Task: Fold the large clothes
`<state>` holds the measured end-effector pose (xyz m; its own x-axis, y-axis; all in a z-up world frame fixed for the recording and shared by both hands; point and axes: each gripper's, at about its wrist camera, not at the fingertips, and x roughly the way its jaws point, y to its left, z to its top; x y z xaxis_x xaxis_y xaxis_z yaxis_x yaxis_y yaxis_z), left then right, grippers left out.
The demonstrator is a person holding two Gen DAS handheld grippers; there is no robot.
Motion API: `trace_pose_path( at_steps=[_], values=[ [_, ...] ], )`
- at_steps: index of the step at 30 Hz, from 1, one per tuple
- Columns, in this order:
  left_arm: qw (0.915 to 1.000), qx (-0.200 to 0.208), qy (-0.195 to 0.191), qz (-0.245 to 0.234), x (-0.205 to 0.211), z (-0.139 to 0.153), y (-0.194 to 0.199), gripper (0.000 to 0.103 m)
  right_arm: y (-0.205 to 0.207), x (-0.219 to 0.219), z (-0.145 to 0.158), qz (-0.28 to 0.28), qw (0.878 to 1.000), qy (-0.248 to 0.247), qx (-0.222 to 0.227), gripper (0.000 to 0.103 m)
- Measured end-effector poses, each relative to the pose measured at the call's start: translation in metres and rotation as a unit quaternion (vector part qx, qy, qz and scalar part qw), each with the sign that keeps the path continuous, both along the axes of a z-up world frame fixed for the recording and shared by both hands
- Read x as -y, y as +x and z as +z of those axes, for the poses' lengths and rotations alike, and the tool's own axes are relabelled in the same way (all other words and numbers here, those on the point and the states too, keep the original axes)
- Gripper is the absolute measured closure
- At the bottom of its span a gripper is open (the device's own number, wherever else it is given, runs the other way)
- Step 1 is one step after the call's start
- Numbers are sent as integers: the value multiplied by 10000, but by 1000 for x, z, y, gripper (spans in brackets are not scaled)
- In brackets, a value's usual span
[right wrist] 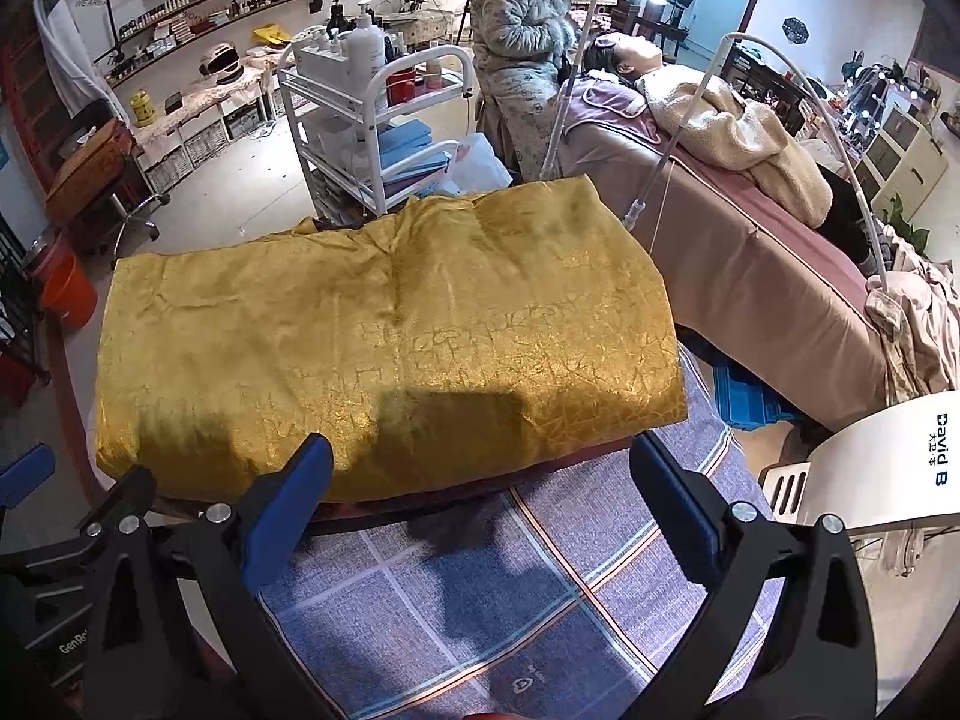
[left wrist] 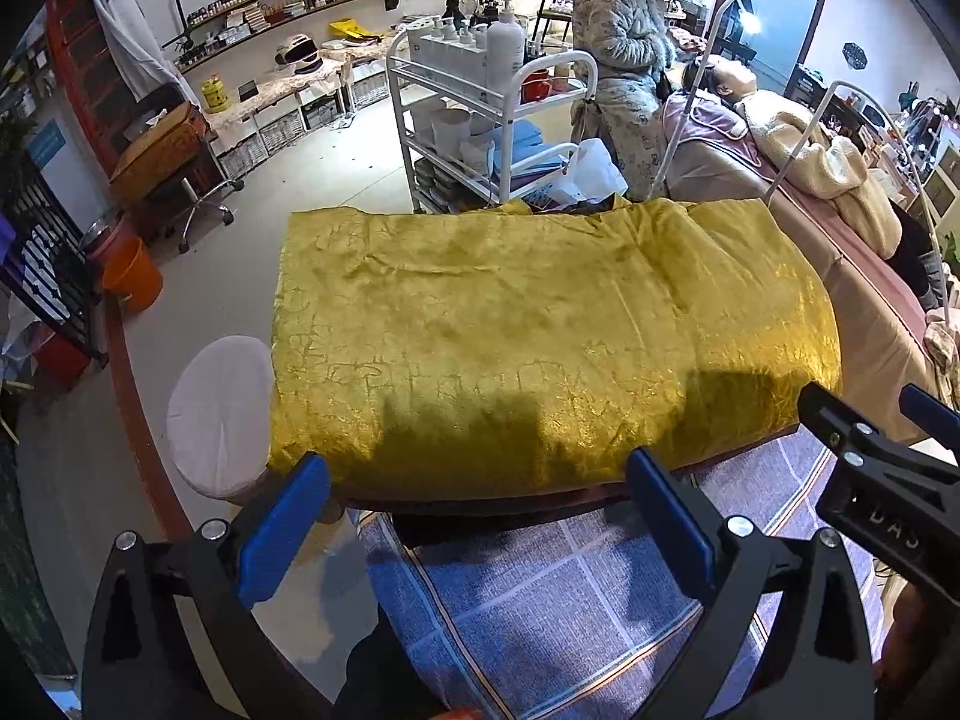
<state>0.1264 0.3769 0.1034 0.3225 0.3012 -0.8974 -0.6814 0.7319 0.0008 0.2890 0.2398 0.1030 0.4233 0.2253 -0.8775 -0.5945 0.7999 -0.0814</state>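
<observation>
Both tongs, the left gripper [left wrist: 477, 525] and right gripper [right wrist: 480, 516], hang spread and empty just short of the gold quilted garment [left wrist: 540, 336], lying folded on the checked blue cloth [left wrist: 570, 612], so probably another fold needs its near edge pinched.

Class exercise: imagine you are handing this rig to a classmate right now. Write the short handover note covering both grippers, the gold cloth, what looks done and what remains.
Left gripper: open, holding nothing, just short of the cloth's near edge.
Right gripper: open, empty, beside the left at the same edge.
Gold cloth: lies as a thick, roughly rectangular bundle across the bed, on the blue checked sheet; its far edge is bunched.
Done: it appears folded at least once, judging by its thickness.
Left: probably another fold, then tidying the far edge. Neither gripper touches the cloth.
</observation>
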Motion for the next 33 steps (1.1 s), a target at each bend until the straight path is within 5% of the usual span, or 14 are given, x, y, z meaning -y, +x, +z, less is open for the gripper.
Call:
trace_pose_path(
  at_steps=[33],
  values=[
    [9999, -117, -98, 82, 2, -4, 8, 6, 3, 6, -4, -107, 9998, 90, -159, 6]
  ],
)
